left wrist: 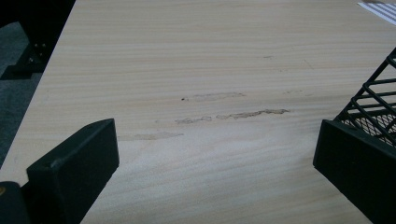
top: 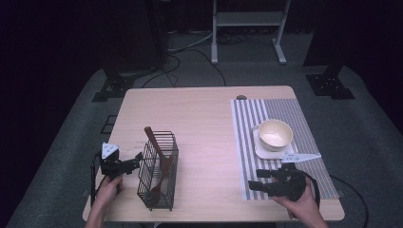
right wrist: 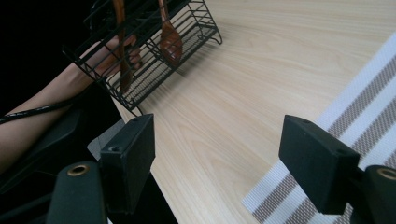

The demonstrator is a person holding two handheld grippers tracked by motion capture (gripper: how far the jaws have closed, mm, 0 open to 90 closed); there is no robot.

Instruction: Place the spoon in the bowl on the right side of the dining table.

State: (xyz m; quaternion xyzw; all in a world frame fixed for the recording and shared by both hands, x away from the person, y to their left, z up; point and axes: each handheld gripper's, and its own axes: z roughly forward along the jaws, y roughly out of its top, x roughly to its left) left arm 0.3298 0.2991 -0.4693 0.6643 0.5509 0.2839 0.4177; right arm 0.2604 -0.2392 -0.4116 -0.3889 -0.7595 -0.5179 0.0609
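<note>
Low over the table, your left gripper (top: 135, 160) sat wide open beside the wire basket (top: 159, 171); your right gripper (top: 259, 179) gaped open, empty, over the striped mat (top: 285, 114).

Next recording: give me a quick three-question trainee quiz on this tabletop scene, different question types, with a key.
1. True or false: the black wire basket holds brown wooden utensils.
2. Multiple choice: the cream bowl stands on A) bare wood, B) a white square plate on the striped placemat, C) the basket.
3. Fill in: the left gripper sits just beside the basket with its jaws ____.

Key: 1 true; 2 B; 3 open. The right gripper, over the placemat's near edge, is open too.
</note>
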